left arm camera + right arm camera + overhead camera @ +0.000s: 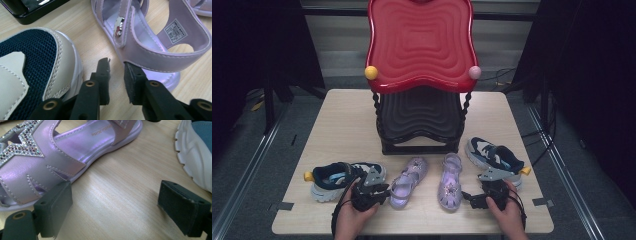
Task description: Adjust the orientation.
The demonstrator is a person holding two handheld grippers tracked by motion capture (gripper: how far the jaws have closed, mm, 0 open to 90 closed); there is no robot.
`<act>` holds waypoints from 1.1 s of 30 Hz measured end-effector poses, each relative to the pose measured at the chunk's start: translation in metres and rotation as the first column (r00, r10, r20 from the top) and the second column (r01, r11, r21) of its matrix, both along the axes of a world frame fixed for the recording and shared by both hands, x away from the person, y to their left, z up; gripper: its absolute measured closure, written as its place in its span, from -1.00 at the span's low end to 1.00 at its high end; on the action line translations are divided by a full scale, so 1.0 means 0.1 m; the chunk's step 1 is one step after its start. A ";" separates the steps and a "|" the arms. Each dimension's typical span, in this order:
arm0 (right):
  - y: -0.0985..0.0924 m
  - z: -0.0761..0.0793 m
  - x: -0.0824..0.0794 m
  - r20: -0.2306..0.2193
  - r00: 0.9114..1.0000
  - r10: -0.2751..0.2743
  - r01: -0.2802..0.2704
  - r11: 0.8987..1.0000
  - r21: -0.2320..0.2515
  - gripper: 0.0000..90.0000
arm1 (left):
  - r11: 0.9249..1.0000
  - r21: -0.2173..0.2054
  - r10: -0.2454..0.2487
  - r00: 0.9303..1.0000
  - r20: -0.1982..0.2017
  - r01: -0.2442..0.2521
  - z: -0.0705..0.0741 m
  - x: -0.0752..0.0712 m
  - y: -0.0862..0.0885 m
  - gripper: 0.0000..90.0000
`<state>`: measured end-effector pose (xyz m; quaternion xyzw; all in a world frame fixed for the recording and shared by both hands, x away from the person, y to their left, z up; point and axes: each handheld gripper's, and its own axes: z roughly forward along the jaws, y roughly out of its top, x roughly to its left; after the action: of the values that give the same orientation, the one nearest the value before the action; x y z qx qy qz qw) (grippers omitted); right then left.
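Observation:
Two lilac sandals lie side by side at the table's front. My left gripper (384, 191) points at the heel of the left sandal (408, 181). In the left gripper view its jaws (116, 65) stand a narrow gap apart with bare wood between them, and the right jaw tip sits against the heel strap (160, 60). My right gripper (467, 197) is wide open beside the glittery right sandal (450, 182). In the right gripper view (115, 192) its left jaw is next to the sandal's (37, 162) starred front, and nothing lies between the jaws.
A navy and white sneaker (334, 177) lies left of the sandals, close to my left gripper (30, 65). Its mate (494, 157) lies at the right (195, 157). A two-tier rack with a red top shelf (419, 45) and a black lower shelf (419, 117) stands behind on the wooden table (347, 125).

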<state>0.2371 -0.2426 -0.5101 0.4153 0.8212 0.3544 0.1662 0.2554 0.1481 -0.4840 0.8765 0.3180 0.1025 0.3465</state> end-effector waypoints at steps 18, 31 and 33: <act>0.00 0.00 0.00 0.000 1.000 0.000 0.000 1.000 0.000 -0.74 | 0.996 -0.048 -0.072 0.996 -0.055 0.069 -0.03 -0.24 -0.01 -0.41; 0.00 0.00 0.00 0.000 1.000 0.000 0.000 1.000 0.000 -0.74 | 0.999 -0.024 -0.035 0.999 0.006 0.035 -0.16 -0.18 -0.25 -0.54; 0.00 0.00 0.00 0.000 1.000 0.000 0.000 1.000 0.000 -0.74 | 0.998 -0.034 -0.047 0.999 0.011 0.047 -0.16 -0.19 -0.26 -0.41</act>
<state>0.2370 -0.2426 -0.5101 0.4153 0.8212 0.3544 0.1662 0.2366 0.1221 -0.5003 0.8771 0.2971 0.0935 0.3656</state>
